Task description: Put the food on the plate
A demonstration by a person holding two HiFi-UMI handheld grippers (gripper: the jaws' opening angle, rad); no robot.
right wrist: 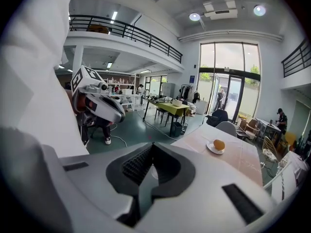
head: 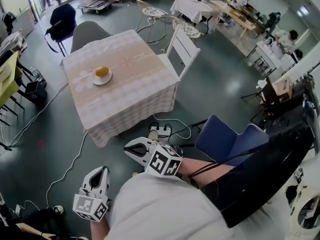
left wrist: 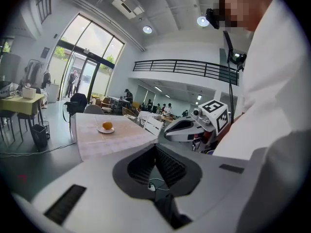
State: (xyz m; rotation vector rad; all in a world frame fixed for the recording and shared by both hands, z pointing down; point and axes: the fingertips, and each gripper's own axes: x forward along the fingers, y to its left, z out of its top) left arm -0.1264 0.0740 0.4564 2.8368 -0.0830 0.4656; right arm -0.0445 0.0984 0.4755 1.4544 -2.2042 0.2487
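Food (head: 102, 71): on plate (head: 96, 81), desk (head: 140, 81) centre.
Your left claw (head: 102, 170): clenched, empty, well clear of desk.
Your right claw (head: 128, 147): clenched, empty.

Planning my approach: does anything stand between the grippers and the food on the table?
Nothing visible does. Only floor with a cable separates the shut left gripper and right gripper from the table; the food already sits on the plate.
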